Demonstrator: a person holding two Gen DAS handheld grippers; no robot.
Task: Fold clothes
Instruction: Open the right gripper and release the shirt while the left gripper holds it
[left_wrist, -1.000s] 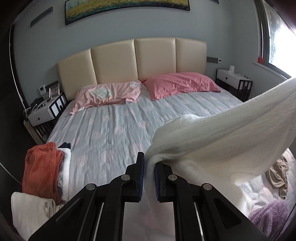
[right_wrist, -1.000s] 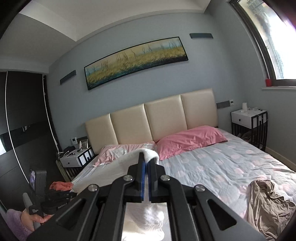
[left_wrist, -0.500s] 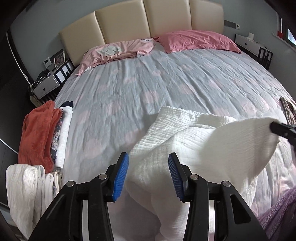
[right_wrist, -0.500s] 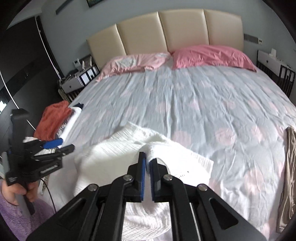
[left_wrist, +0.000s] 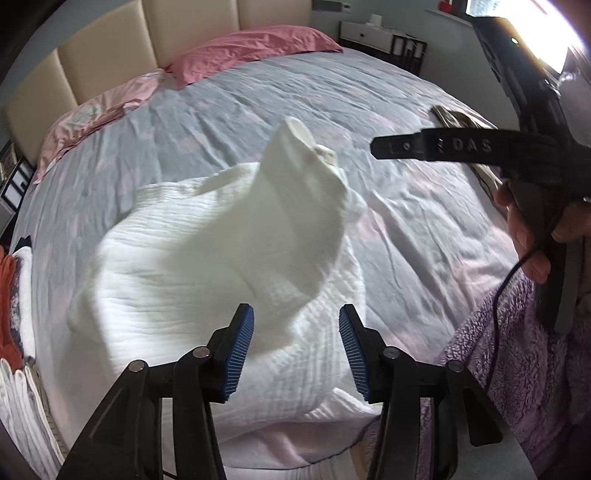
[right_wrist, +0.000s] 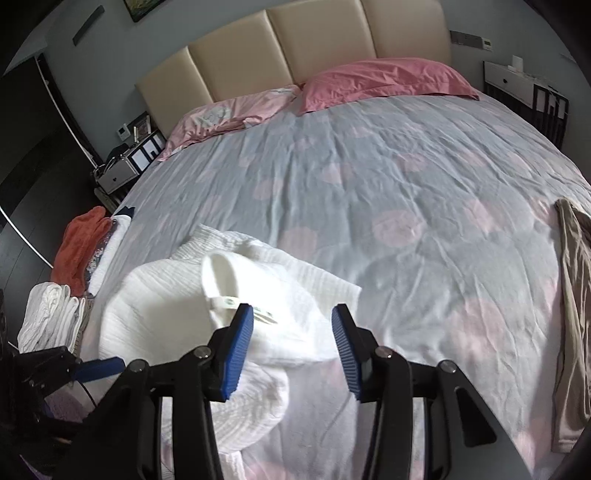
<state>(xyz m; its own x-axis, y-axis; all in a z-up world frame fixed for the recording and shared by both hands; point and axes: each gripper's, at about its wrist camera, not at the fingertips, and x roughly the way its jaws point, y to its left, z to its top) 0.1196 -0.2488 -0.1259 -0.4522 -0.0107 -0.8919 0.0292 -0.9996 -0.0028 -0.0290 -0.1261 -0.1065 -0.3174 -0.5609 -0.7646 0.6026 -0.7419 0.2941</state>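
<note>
The white garment (left_wrist: 221, 251) lies crumpled on the near end of the bed (left_wrist: 388, 110), a corner of it standing up blurred, with a small label toward twelve o'clock. The left gripper (left_wrist: 296, 347) points down at it, its jaws opening wide; the cloth lies below and between the blue pads, which do not press on it. The right gripper (right_wrist: 293, 345) is also opening, jaws apart over the same white garment (right_wrist: 177, 306), whose tag sits just beside the left pad. In the left view, the right gripper shows at two o'clock, held by a hand (left_wrist: 532, 236). A tan garment (right_wrist: 572, 295) lies at three o'clock in the right view; folded clothes (right_wrist: 77, 254) are stacked at nine o'clock. Pink pillows (right_wrist: 384, 79) rest at twelve o'clock against the headboard (right_wrist: 295, 40).
</note>
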